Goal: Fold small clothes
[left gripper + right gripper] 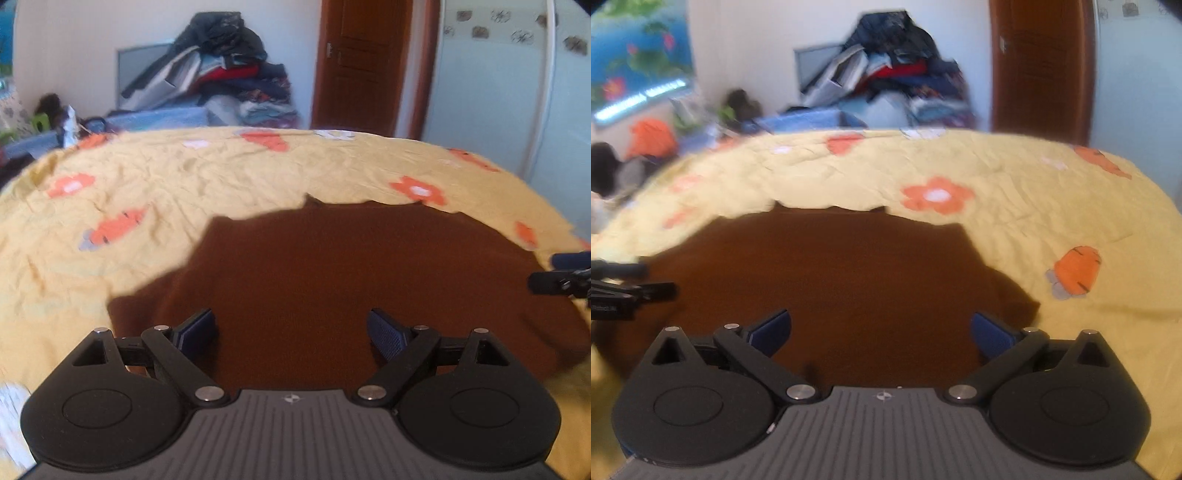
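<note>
A dark brown garment [332, 273] lies flat on the yellow flowered bedsheet [166, 184]. It also shows in the right wrist view [849, 273]. My left gripper [291, 332] is open and empty, its blue pads spread wide just above the garment's near part. My right gripper [882, 332] is open and empty too, above the same garment's near edge. The right gripper's fingers [561, 277] show at the right edge of the left view. The left gripper's fingers [624, 284] show at the left edge of the right view.
The yellow sheet [1034, 206] covers the bed around the garment. Behind the bed stands a tall pile of clothes [229, 74] on blue bins. A brown door [365, 62] is at the back right. Clutter [650, 140] sits at the far left.
</note>
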Tool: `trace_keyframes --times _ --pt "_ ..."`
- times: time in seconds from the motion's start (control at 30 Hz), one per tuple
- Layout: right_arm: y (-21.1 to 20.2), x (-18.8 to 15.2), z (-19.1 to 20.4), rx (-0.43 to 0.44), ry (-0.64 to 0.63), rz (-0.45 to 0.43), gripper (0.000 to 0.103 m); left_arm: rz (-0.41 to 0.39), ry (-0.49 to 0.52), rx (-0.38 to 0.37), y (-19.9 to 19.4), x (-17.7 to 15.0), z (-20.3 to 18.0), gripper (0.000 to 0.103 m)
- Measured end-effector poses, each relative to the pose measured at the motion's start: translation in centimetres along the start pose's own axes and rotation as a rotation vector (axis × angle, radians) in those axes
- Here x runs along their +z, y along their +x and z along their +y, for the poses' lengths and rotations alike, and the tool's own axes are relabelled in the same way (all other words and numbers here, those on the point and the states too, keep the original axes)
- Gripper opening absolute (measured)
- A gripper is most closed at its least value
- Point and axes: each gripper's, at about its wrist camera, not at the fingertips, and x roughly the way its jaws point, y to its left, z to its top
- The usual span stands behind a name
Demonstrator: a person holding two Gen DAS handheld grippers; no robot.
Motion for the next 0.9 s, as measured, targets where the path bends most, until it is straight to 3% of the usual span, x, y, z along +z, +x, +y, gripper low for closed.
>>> trace_keyframes --times 0.03,0.1,0.13,0.17,0.27,0.33,0.37,0.43,0.47,0.5,0.53,0.57,0.6,0.63,0.73,0.83,0.9 --pt "0.3 -0.7 0.2 -0.002 -0.015 0.038 0.103 0.028 0.006 0.004 0.3 -0.7 -0.1 0.091" --pt "1.8 -2.6 0.5 -0.038 -0.081 0.122 0.103 -0.027 0.1 0.042 0.6 -2.4 -0.8 0.091" --pt "1.3 -3.9 0.6 -0.043 -0.151 0.051 0.103 -0.036 0.126 0.051 0.6 -2.6 -1.1 0.091" --pt "1.1 -4.4 0.3 -0.03 -0.158 0.037 0.103 -0.026 0.121 0.053 0.5 -2.4 -1.2 0.091" --pt "0.1 -3.2 -0.4 -0.072 -0.067 0.11 0.101 0.001 0.069 0.054 -1.0 -1.6 -1.2 0.091" --pt "-1.8 -2.8 -0.7 -0.071 0.01 0.084 0.102 -0.021 0.048 -0.004 -2.8 -2.0 -1.3 0.091" --pt "-2.8 -2.9 -0.7 -0.047 0.036 0.056 0.103 -0.029 0.069 -0.031 -3.5 -2.6 -1.7 0.092" --pt "-3.4 -3.3 -0.1 -0.019 0.053 0.041 0.103 0.016 0.153 -0.015 -3.1 -3.9 -2.9 0.092" --pt "-2.8 -3.8 0.5 -0.012 0.022 0.068 0.103 0.044 0.195 0.015 -2.4 -4.6 -3.5 0.092" --pt "-1.6 -4.5 1.1 -0.023 -0.037 0.115 0.103 0.019 0.201 0.028 -2.4 -5.1 -3.7 0.092" --pt "-0.6 -5.2 1.9 -0.07 -0.109 0.145 0.103 0.028 0.191 0.03 -2.6 -4.9 -3.7 0.092" --pt "-0.9 -5.6 2.4 -0.08 -0.153 0.099 0.103 0.051 0.177 0.032 -2.8 -4.4 -3.7 0.092" --pt "-1.1 -5.2 2.7 -0.077 -0.152 0.119 0.103 0.052 0.158 0.036 -3.3 -3.8 -3.6 0.092" --pt "-1.3 -4.6 2.7 -0.073 -0.125 0.139 0.102 0.035 0.138 0.039 -4.1 -3.3 -3.4 0.092" --pt "-3.4 -3.2 2.8 -0.02 -0.065 0.05 0.103 -0.063 0.096 0.011 -7.1 -1.4 -2.6 0.092" --pt "-3.6 -2.2 3.3 0.011 -0.027 0.032 0.103 -0.249 0.093 0.004 -9.6 -0.4 -2.3 0.092" --pt "-3.6 -2.5 3.6 0.059 0.033 -0.012 0.103 -0.358 0.082 0.003 -10.0 -1.1 -2.3 0.097"
